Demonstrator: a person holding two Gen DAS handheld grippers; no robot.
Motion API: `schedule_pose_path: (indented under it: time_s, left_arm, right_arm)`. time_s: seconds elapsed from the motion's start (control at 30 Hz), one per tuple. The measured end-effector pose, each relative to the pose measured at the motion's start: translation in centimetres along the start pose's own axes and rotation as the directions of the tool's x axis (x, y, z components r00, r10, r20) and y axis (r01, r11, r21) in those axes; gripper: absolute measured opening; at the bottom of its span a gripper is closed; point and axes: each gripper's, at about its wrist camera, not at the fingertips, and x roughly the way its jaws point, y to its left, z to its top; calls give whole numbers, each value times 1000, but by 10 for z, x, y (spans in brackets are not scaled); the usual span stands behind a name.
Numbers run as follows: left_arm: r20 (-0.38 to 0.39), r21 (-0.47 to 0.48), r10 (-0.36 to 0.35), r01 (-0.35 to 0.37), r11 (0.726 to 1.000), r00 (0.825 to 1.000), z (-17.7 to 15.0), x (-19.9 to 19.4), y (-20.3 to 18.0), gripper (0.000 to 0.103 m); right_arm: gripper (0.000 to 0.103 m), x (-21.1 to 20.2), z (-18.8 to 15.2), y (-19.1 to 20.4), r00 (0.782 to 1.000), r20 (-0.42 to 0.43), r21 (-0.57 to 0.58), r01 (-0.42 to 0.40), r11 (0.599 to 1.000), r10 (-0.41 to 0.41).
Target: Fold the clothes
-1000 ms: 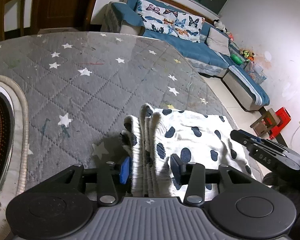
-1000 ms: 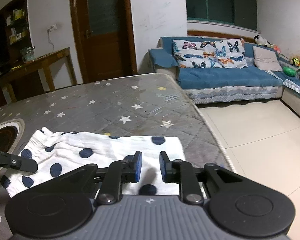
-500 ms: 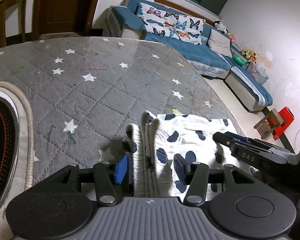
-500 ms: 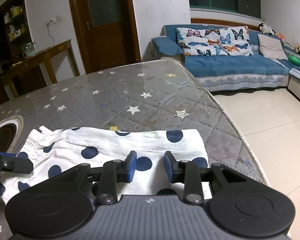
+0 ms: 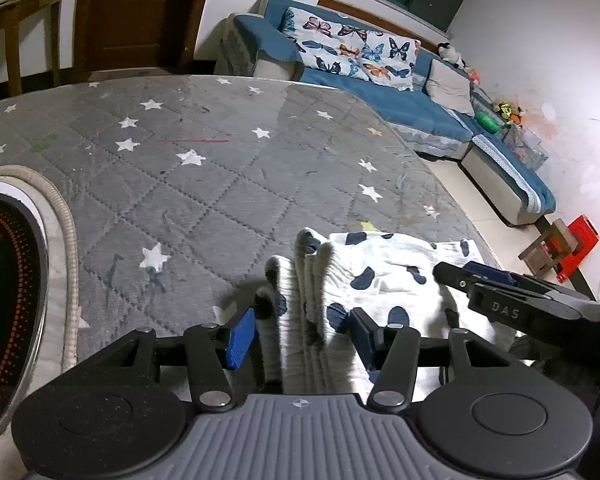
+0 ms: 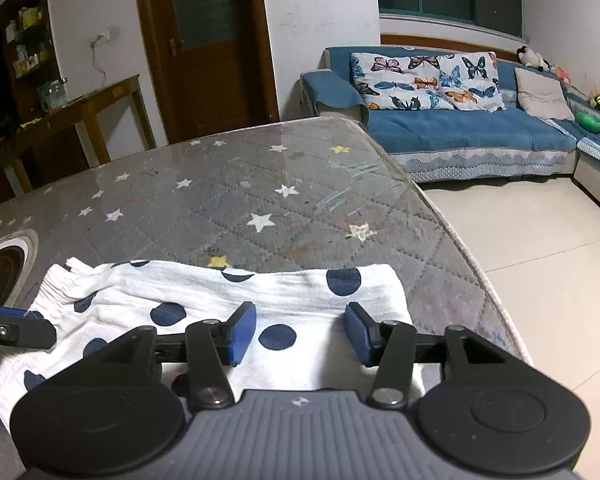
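Note:
A white garment with navy dots (image 5: 380, 256) lies folded on the grey star-quilted table (image 5: 180, 200), near its right edge. Its gathered waistband end (image 5: 300, 280) runs between the jaws of my left gripper (image 5: 300, 334), which stand apart and do not pinch it. In the right wrist view the garment (image 6: 204, 292) spreads flat under my right gripper (image 6: 300, 332). Its jaws are opening, with cloth below them and nothing pinched. The right gripper's fingers (image 5: 480, 276) reach over the garment's right side. A left gripper finger (image 6: 4, 320) shows at the waistband end.
A round dark inset with a pale rim (image 5: 4, 280) sits in the table at the left. The table's edge (image 6: 460, 248) drops to tiled floor on the right. A blue sofa (image 6: 460, 128) stands behind, and a wooden side table (image 6: 80, 108) at the far left.
The right gripper's jaws have spread wide apart and let go of the cloth; it moved slightly forward over the garment. The left jaws widened a little; the garment lies flatter.

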Motion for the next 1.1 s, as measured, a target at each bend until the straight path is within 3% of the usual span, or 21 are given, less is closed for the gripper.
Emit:
schedule_pose_path:
  time_s: [0.23,0.57,0.8,1.1]
  left_arm:
    - [11,16,5,-5,1000,1000,-4,-3,-1,58]
    - [19,38,30,-31,999,999,-1,2,-1,58]
    - [14,36,36,-36,999,999,0,2,-1,59]
    - [79,175,74,-87,981,994,11,6,-27,59]
  right_arm:
    - [55,-27,-8,-2,999,23,2,-26,1000,26]
    - [59,-71,-44,-6,998,46,-22,-53,998,54]
    - [61,-72,-67,-13,1000,16,-31,-25,999,25]
    - [62,-72,-56,-7,997,55,-45,-54,998,57]
